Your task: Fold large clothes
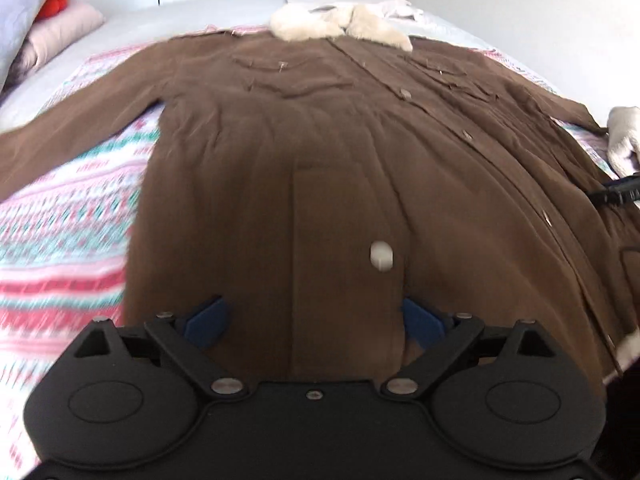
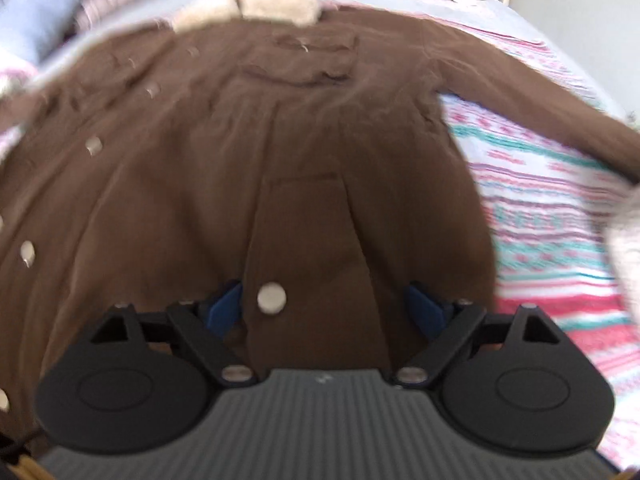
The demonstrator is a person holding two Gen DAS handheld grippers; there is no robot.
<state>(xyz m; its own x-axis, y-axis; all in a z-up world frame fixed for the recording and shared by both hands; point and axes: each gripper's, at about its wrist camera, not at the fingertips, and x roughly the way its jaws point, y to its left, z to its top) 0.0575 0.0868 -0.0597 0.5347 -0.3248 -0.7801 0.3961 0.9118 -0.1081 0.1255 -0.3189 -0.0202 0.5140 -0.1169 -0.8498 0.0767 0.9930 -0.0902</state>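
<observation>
Brown coat (image 1: 320, 152) lay spread flat, front side up, across the striped pink, white and teal blanket (image 1: 72, 216) on the bed, filling the centre of both frames, with its cream fur collar (image 1: 332, 24) at the top and its hem at the bottom edge.

Your left gripper (image 1: 316, 320) sat at the bottom centre of the left wrist frame, its blue fingertips (image 1: 208, 320) spread wide apart over the lower part of the coat. Nothing was pinched between them; whether the pads brushed the cloth you could not tell.

Your right gripper (image 2: 324, 312) stood equally wide in the right wrist frame, blue fingertips (image 2: 424, 312) well apart, with a pale round snap (image 2: 272, 298) on a pocket flap lying between them, ungripped.

Only the left wrist view showed one sleeve (image 1: 80, 136) running out to the left edge, a pink pillow (image 1: 60, 28) with something red behind it at upper left, a piece of your right gripper at the right edge, and a fur cuff (image 1: 624, 140) above it.

Only the right wrist view showed the other sleeve (image 2: 532, 96) stretching to the right edge and the row of pale buttons (image 2: 94, 146) down the left side of the frame.
</observation>
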